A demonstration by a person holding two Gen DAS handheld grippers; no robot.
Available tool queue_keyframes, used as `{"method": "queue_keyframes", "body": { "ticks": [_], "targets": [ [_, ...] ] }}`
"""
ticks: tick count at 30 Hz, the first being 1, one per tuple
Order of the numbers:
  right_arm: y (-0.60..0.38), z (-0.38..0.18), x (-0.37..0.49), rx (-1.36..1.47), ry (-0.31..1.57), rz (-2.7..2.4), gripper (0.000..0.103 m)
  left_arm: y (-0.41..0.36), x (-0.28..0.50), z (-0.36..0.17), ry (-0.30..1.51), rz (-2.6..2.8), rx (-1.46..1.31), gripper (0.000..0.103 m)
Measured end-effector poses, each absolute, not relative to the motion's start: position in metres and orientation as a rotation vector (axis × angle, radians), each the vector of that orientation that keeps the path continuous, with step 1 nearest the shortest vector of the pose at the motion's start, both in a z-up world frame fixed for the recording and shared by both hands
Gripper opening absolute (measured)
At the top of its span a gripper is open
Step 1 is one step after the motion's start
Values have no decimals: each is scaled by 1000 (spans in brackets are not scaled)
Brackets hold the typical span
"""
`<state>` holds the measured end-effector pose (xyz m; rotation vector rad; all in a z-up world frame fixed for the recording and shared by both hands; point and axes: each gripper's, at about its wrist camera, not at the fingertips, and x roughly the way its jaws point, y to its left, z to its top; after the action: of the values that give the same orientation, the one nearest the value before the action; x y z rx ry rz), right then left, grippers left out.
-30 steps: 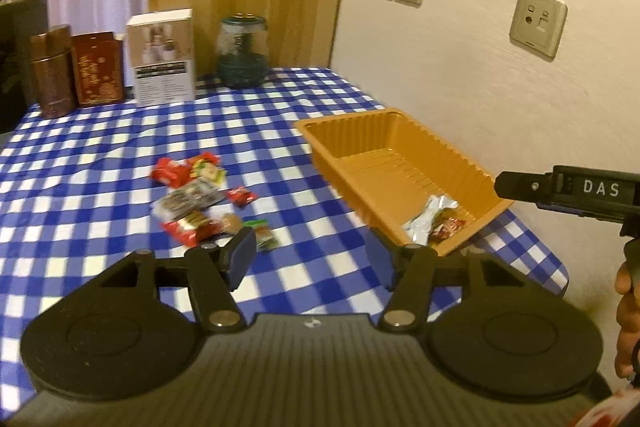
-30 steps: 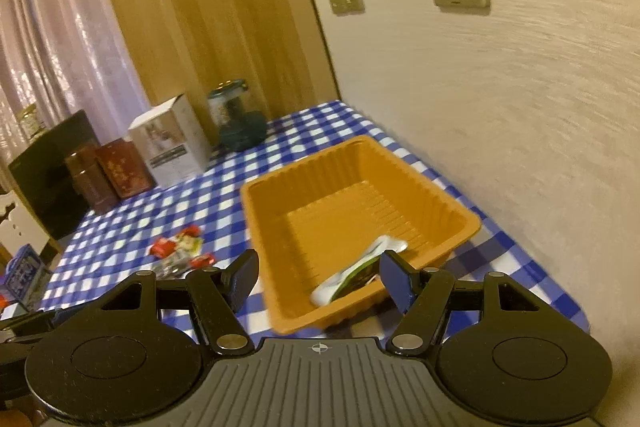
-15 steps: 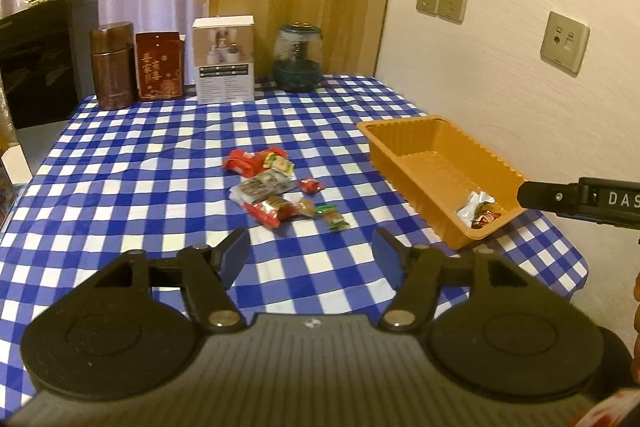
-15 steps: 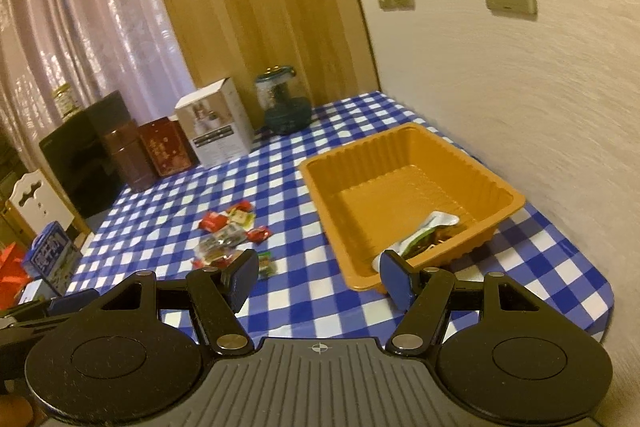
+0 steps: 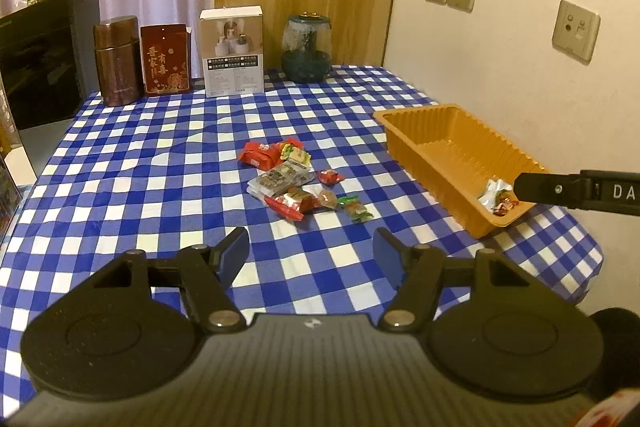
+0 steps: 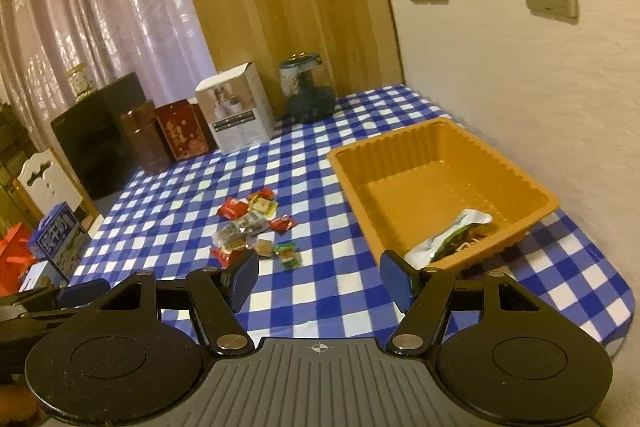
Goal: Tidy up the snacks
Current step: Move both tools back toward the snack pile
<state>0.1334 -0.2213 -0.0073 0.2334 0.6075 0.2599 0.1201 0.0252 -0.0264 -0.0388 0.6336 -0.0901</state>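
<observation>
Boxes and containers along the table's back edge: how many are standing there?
4: brown canister far left, red box beside it, white box, then glass jar nearest the wall.

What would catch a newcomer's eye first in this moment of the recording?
Probably the orange tray at the table's right side beside the wall, with a few wrapped snacks in its near corner. Next, the loose snack pile mid-table on the blue checked tablecloth. Both grippers, left and right, are open and empty.
</observation>
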Motion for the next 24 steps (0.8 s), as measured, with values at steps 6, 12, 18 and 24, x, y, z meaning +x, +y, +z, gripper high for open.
{"method": "queue_keyframes", "body": {
  "ticks": [6,12,18,24],
  "targets": [
    [-202,-24,153,202,639,289,67,39,142,-38,655,-94,-7,65],
    [-187,-44,181,177,663,310,67,54,172,-51,680,-110,32,65],
    [-172,-66,215,150,680,322,66,60,205,-65,689,-158,53,65],
    [-163,-90,248,125,701,324,56,59,238,-82,693,-194,76,65]
  ]
}}
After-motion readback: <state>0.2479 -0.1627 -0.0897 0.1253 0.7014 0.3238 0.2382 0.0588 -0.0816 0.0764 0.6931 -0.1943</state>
